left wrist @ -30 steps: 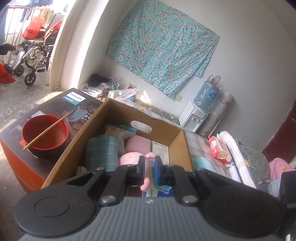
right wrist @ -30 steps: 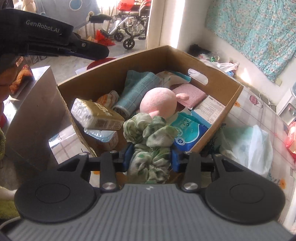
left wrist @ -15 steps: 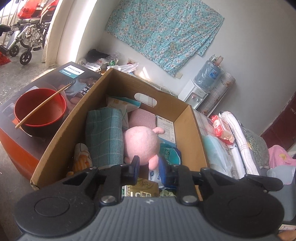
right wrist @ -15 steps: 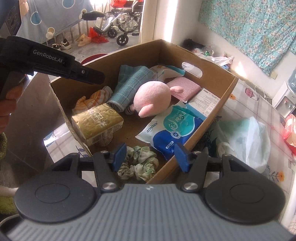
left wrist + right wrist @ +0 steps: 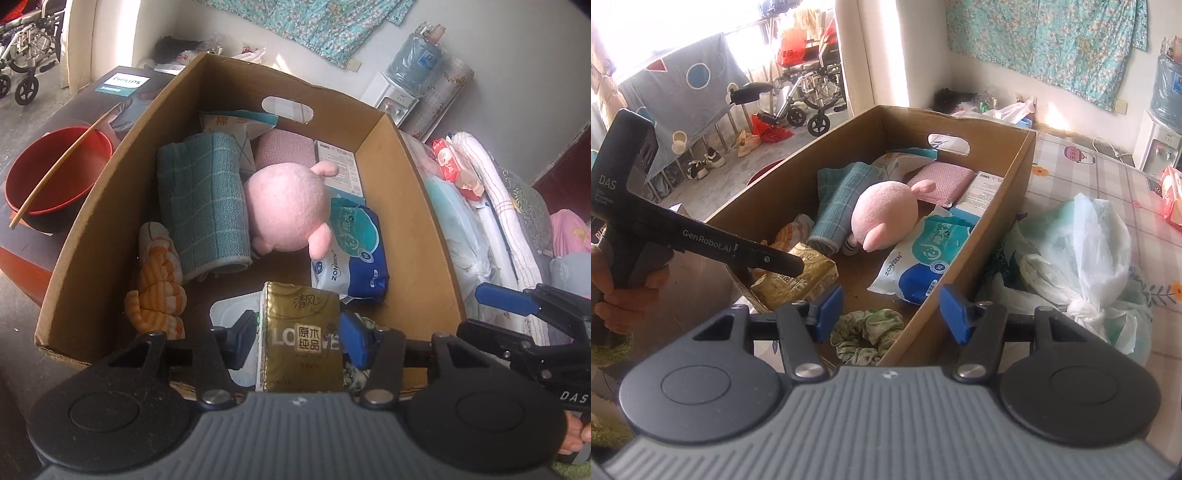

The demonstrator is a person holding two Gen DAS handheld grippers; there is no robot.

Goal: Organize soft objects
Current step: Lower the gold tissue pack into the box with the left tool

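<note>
At the bottom centre of the left wrist view, the left gripper [image 5: 300, 334] is opening around a gold plastic tissue pack [image 5: 300, 334] in the brown cardboard box [image 5: 417, 236]; the right gripper [image 5: 891, 312] stands released above a green fabric scrunchie [image 5: 866, 332].

A patterned tablecloth [image 5: 1082, 177] carries the cardboard box [image 5: 1001, 206] and a knotted plastic bag [image 5: 1082, 254] beside it
</note>
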